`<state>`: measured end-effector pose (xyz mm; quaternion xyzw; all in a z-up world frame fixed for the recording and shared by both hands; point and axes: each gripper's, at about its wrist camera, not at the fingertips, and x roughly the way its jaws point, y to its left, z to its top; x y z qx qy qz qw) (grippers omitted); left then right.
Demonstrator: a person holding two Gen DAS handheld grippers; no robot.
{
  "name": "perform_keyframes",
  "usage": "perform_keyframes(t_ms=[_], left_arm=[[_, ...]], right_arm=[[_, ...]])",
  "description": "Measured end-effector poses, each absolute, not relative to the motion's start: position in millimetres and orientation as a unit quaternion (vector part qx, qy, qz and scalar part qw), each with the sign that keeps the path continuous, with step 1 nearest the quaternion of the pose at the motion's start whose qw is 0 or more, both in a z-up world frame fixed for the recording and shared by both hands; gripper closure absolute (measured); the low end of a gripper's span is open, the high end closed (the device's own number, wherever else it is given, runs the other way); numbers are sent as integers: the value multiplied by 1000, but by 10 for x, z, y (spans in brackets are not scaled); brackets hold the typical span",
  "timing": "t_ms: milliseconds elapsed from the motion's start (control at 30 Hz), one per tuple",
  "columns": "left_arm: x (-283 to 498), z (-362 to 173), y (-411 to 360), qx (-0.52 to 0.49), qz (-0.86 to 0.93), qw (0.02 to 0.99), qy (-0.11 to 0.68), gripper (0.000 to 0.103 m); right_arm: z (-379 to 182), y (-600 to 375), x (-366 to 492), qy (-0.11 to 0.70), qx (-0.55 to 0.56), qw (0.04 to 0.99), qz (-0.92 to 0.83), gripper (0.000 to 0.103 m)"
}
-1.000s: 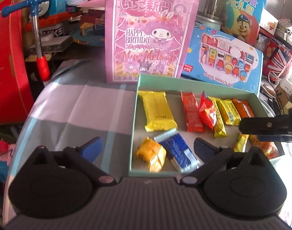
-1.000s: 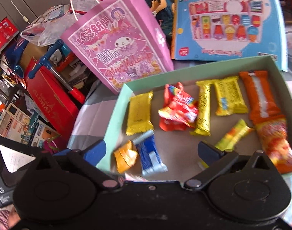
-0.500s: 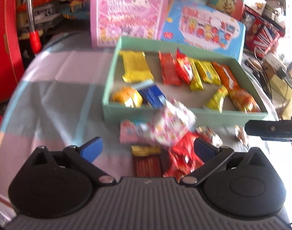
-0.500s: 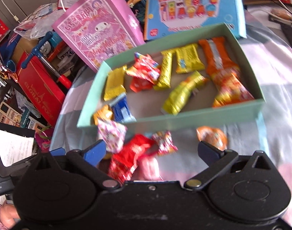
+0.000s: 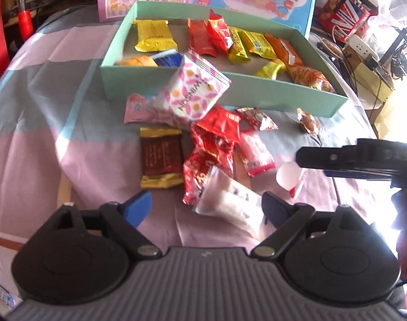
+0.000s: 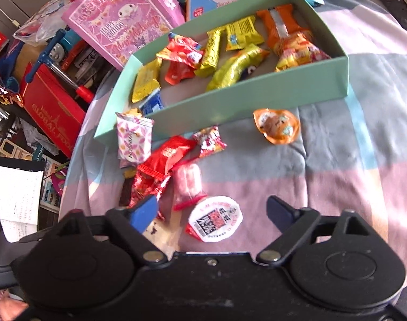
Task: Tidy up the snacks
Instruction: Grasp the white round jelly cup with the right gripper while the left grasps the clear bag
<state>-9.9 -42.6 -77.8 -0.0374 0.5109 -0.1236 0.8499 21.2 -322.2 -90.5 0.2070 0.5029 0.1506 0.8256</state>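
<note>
Your left gripper [image 5: 206, 208] was closing around the clear white-filled packet [image 5: 230, 203]; right gripper [image 6: 212, 212] closing around the round foil-lidded cup [image 6: 217, 220], neither gripped yet. Centre pads first.

Glossy foil snack wrappers [image 5: 211, 147] lie on soft matt cloth [image 5: 69, 133]; the mint box [image 6: 257, 99] looks like matt cardboard.
</note>
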Motion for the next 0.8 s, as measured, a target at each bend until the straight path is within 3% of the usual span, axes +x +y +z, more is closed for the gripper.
perform_keyframes(t_ms=[200,300,367,433,533,800], left_arm=[[-123,-773,-484,-40,-151,840,520,21],[-116,-805,-515,-43,-165,831,529,37],[-112,-837,-523,-48,-172,826,535,54],[-110,-865,-533,-51,-176,822,540,61],[-100,-889,-564,-55,-181,818,542,61],[28,-936,-762,-41,-183,824,535,60]], right_arm=[[-979,-3216,191,502,203,826,155,21],[-1009,-3159,203,500,188,828,168,27],[-1032,-3131,204,501,177,829,174,40],[-1052,-3125,203,502,171,829,179,53],[-1060,-3157,201,500,170,830,181,60],[-1044,-3342,215,491,181,840,142,60]])
